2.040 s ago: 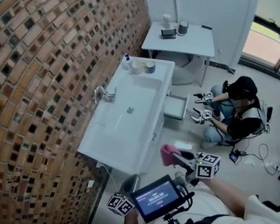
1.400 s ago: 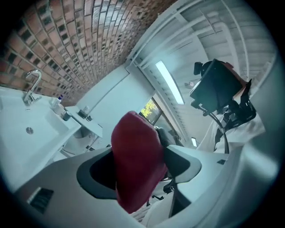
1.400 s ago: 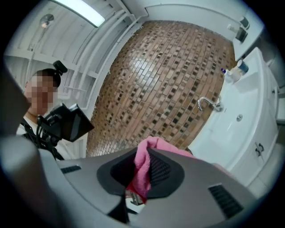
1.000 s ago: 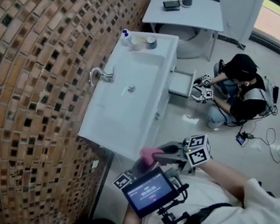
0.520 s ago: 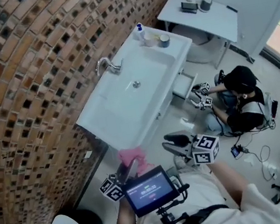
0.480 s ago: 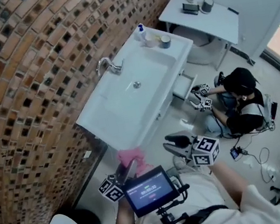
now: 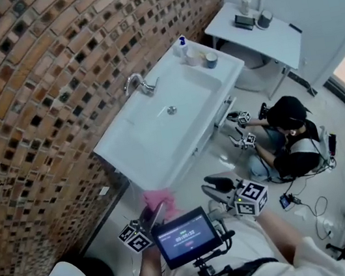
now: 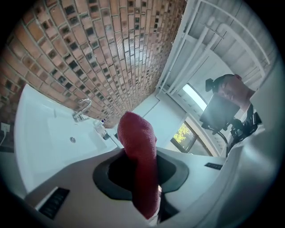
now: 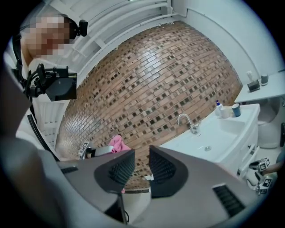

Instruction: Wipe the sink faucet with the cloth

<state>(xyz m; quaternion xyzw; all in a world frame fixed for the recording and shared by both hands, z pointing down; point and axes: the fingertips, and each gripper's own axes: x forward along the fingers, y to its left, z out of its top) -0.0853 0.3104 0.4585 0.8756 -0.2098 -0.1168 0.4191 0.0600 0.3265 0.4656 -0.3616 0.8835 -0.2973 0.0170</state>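
Cloth is clamped in my left gripper, whose jaws have just been closing, near the sink front; my right gripper has jaws slightly apart, empty.

White sink carries a bottle; perhaps two cups.

no legible text, screen digits unreadable

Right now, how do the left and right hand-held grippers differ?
The left hand-held gripper has just closed on the pink cloth; the right hand-held gripper holds nothing. The left's jaws clamp fabric; the right's stand apart with a clear gap. Shared: both are short of the sink, neither touching the faucet.
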